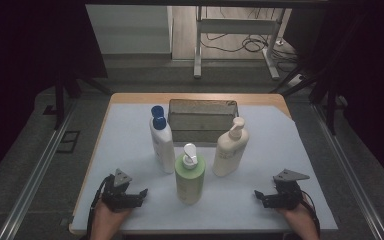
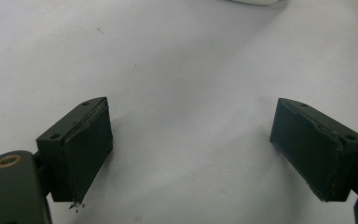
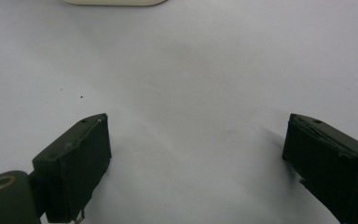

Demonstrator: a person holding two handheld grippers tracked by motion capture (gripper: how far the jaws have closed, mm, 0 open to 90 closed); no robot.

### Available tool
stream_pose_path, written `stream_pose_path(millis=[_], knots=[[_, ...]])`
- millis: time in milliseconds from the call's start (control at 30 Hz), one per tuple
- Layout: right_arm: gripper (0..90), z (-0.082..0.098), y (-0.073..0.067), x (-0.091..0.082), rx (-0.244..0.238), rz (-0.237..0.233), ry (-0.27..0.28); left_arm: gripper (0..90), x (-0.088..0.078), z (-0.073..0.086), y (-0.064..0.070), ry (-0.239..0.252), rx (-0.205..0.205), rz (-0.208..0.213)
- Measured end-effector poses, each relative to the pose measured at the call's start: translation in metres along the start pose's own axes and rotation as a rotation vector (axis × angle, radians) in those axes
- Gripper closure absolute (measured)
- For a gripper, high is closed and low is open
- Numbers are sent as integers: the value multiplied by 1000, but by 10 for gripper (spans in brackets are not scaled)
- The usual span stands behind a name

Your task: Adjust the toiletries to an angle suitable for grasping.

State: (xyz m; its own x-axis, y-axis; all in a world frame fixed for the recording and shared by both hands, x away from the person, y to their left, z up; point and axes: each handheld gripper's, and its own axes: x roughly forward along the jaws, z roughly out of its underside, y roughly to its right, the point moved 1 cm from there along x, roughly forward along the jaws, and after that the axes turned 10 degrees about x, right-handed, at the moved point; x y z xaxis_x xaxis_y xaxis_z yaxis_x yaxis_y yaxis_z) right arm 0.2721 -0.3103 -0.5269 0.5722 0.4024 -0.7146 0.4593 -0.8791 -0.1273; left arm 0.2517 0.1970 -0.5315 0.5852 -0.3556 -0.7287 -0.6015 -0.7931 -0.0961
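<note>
Three bottles stand on the pale mat (image 1: pixel 130 145): a white bottle with a blue cap (image 1: pixel 162 146), a green pump bottle (image 1: pixel 190 176) in front, and a cream pump bottle (image 1: pixel 230 149) to the right. My left gripper (image 1: pixel 139 195) rests on the mat to the left of the green bottle and points toward it. It is open, and my left gripper (image 2: pixel 191 140) has only bare mat between its pads. At the front right my right gripper (image 1: pixel 260 197) points left, also open. My right gripper (image 3: pixel 196 154) is empty, with a pale bottle base (image 3: pixel 114 2) farther ahead.
A grey rectangular box (image 1: pixel 203 120) sits behind the bottles at the table's back. The wooden table edge (image 1: pixel 92 165) shows along the mat's left side. A white metal frame with cables (image 1: pixel 240 35) stands on the floor beyond the table.
</note>
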Motion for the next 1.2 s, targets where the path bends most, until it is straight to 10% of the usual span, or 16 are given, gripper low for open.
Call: stream_pose_path(millis=[1200], knots=[[133,-3,2,-5,-4,-4,-16,124,0,0,0,0,-1,3]])
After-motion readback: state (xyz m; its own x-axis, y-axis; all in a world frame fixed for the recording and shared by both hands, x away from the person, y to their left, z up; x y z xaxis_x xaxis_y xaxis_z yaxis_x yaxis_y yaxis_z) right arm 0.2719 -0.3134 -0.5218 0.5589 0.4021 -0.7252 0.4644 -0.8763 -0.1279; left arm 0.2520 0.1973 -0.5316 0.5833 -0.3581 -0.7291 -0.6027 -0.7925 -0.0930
